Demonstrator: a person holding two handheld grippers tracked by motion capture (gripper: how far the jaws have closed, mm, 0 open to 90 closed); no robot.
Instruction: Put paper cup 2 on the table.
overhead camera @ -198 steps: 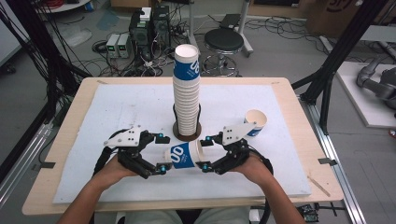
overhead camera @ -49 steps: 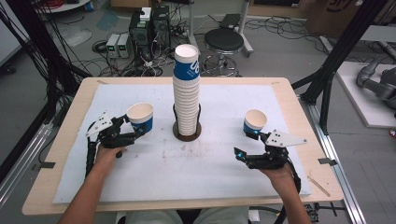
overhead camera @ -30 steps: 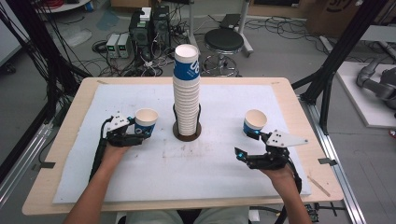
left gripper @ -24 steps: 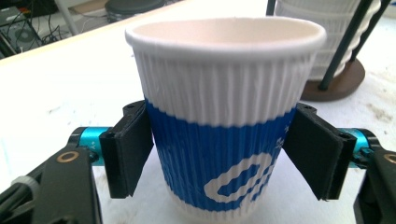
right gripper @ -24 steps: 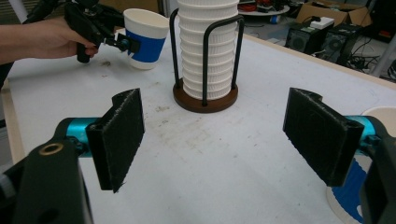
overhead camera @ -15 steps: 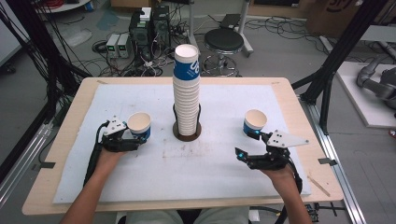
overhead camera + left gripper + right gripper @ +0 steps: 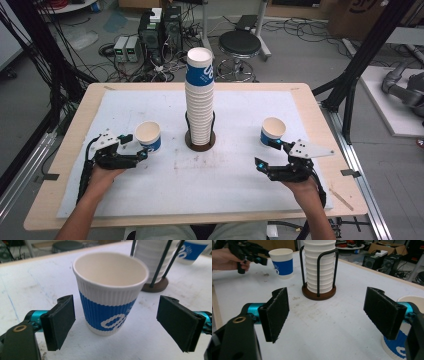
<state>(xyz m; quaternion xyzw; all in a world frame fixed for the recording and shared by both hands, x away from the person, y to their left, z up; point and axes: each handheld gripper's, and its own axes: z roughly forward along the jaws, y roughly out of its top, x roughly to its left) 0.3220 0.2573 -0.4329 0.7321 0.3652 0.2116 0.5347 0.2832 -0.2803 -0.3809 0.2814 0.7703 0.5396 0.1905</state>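
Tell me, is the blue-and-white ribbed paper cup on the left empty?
Empty: the blue-and-white ribbed paper cup stands upright, its white inside bare.

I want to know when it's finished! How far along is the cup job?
Looks done: two cups stand upright on the mat, the left cup and the right cup, either side of the cup stack. In hand: the left gripper has just been opening, its pads apart from the left cup between them. The right gripper is open, holding nothing. Left: probably more cups.

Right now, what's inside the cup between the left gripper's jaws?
The cup looks empty: bare white inner wall all round. Its near rim hides the very bottom. The left gripper, jaws just opened, stands clear of it.
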